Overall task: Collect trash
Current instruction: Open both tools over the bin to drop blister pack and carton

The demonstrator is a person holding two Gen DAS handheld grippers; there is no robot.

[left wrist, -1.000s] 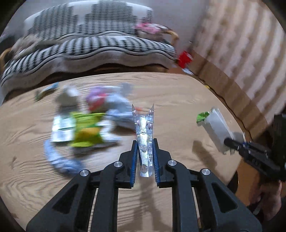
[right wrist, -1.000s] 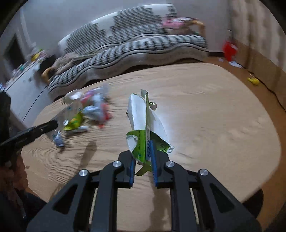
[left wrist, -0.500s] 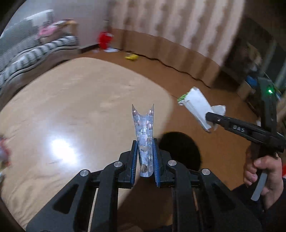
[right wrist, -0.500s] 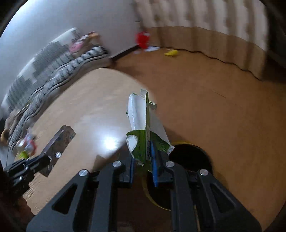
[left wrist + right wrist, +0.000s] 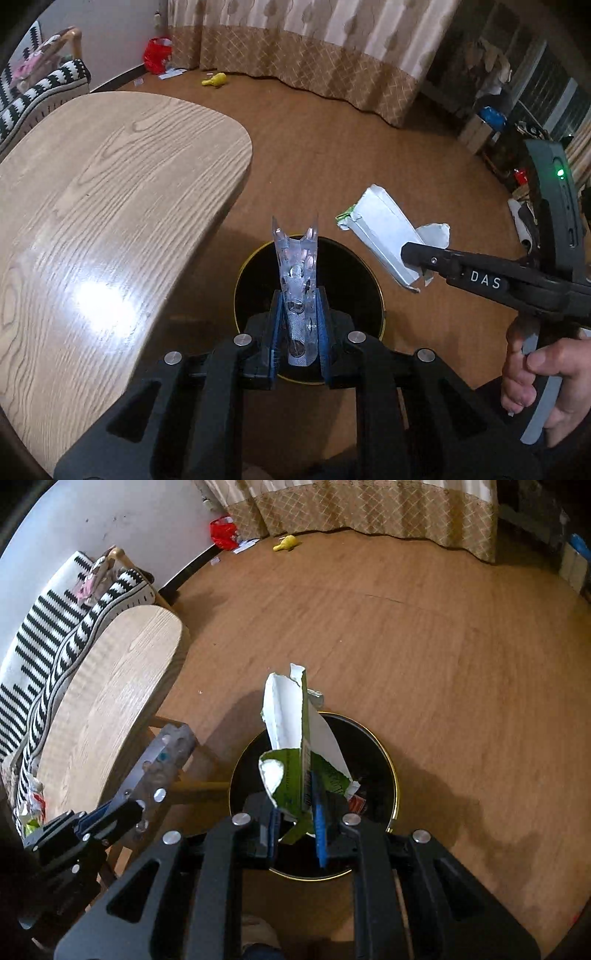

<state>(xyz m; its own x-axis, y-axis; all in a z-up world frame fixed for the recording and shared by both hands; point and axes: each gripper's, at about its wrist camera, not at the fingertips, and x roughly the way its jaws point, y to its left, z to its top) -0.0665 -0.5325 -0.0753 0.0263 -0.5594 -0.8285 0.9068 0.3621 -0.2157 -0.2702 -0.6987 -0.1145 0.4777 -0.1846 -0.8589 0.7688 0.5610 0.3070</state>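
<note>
Hovering over the bin [image 5: 369, 280] now, away from the worktop [image 5: 110, 206]
Left hand-held gripper [image 5: 298, 328] pinches blister pack [image 5: 297, 280]; right hand-held gripper [image 5: 295, 823] pinches torn carton [image 5: 295, 746].

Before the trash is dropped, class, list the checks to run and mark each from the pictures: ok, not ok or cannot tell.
1. Left claw grips the blister pack: ok.
2. Right claw grips the torn carton: ok.
3. Blister pack above the bin: ok.
4. Carton above the bin: ok.
5. Bin has room: cannot tell.
6. Table clear of the drop: ok.
</note>
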